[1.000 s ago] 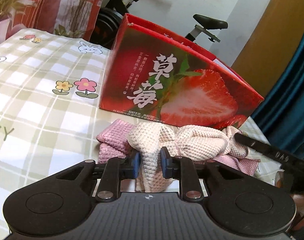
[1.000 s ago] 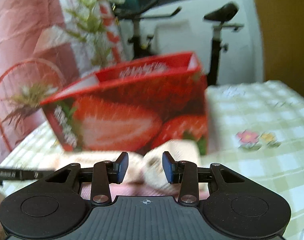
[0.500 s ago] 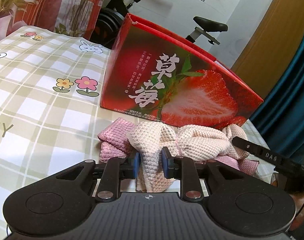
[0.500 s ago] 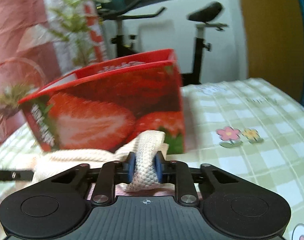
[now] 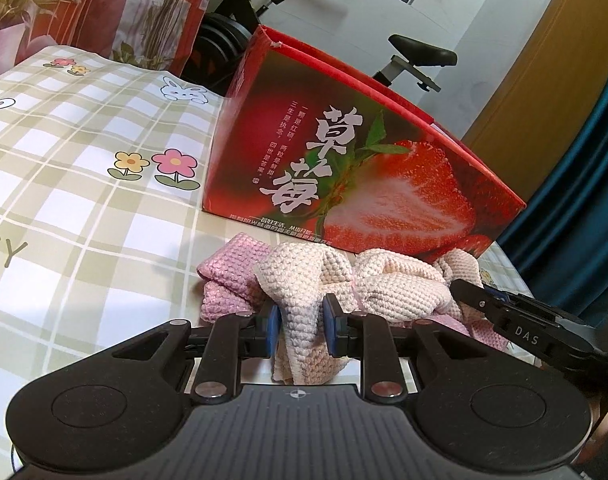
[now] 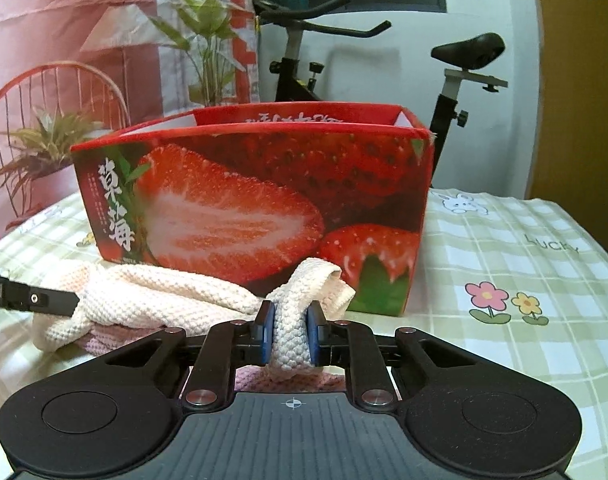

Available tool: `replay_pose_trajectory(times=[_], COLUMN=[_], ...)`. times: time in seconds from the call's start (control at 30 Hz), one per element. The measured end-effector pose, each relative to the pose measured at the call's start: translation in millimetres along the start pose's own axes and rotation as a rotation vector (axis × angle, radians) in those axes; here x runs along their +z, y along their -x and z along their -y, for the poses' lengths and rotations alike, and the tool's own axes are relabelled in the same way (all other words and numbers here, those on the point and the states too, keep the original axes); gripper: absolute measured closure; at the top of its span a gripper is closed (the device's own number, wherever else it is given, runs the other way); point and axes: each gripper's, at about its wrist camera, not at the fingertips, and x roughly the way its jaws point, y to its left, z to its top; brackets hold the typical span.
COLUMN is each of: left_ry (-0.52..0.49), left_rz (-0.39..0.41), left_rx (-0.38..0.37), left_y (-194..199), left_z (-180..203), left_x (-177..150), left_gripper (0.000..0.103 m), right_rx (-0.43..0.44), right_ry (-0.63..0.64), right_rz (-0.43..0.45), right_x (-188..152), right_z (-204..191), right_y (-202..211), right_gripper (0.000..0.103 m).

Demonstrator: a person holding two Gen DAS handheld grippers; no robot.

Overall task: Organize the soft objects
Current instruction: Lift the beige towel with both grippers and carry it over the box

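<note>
Strawberry box [image 5: 344, 152] directly ahead, close.

Left tongs [image 5: 301, 330] clamped on cream knitted cloth [image 5: 304, 320] at lower centre, pink cloth [image 5: 228, 276] beneath, red strawberry box [image 5: 344, 172] behind at centre, right tongs [image 5: 516, 326] entering lower right, checked counter [image 5: 76, 184] left.

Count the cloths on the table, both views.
2. The cream cloth lies before the strawberry box, pinched at one end by the left gripper, at the other by the right gripper. The pink cloth lies under it. More may be hidden.
</note>
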Motion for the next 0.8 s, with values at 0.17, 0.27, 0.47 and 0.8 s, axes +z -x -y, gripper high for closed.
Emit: replay_pose_trajectory(times=[0.17,0.27,0.47,0.8], left_ry=[0.000,-0.002,-0.052,-0.154], left_rz=[0.001,0.000,0.026,0.221], left_rx=[0.000,0.004,-0.004,-0.024], left_y=[0,1,14,69], left_z=[0,0,10,43], left_x=[0,0,5,46], left_gripper=[0.078,0.078,0.085,0.086], right_rx=[-0.002,-0.001,0.005,0.058], right_ry=[0.015,0.015,-0.007,0.064], right_rz=[-0.006,-0.006,0.075,0.295], right_x=[1,1,-1,42], right_z=[-2,-2,0,-6], right_y=[-2,-2,15,69], right_gripper=[0.087,0.087,0.089,0.090])
